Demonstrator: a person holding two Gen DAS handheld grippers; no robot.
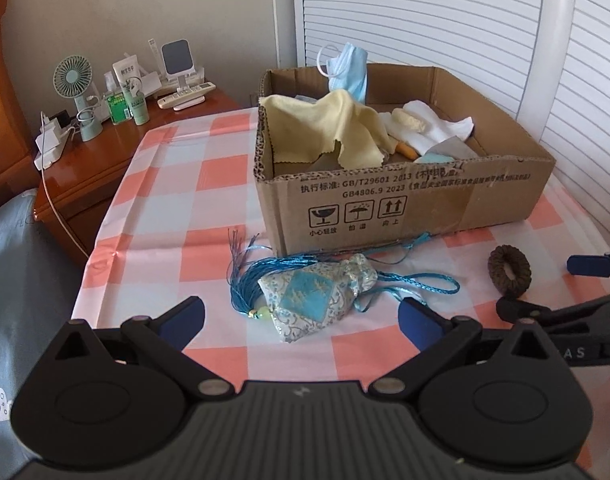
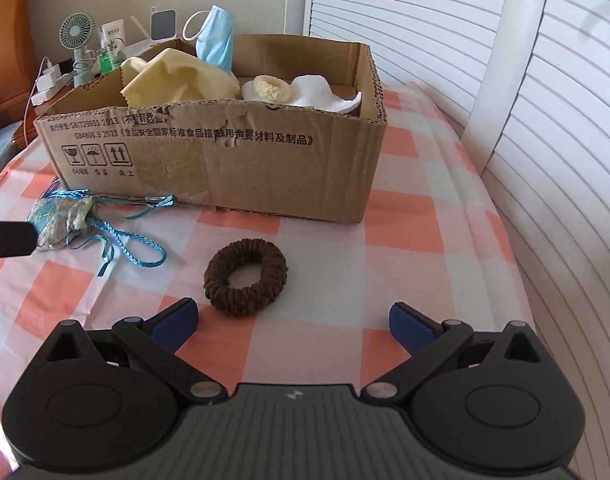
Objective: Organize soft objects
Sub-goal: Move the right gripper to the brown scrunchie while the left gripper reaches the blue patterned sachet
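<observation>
Both claws spread, empty: left (image 1: 301,318) over pouch (image 1: 319,300), right (image 2: 291,322) before scrunchie (image 2: 245,278), each near box (image 1: 405,200). Best pinched at pouch's body (cords trailed loose), then lifted clear of rim.

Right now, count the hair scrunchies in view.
2: a brown scrunchie on the checked tablecloth before the cardboard box, and a cream scrunchie inside it. More may hide under the cloths.

Left gripper (image 1: 301,316) jaws wide apart, empty; sachet (image 1: 313,300) just ahead; cardboard box (image 1: 405,204) beyond.
</observation>
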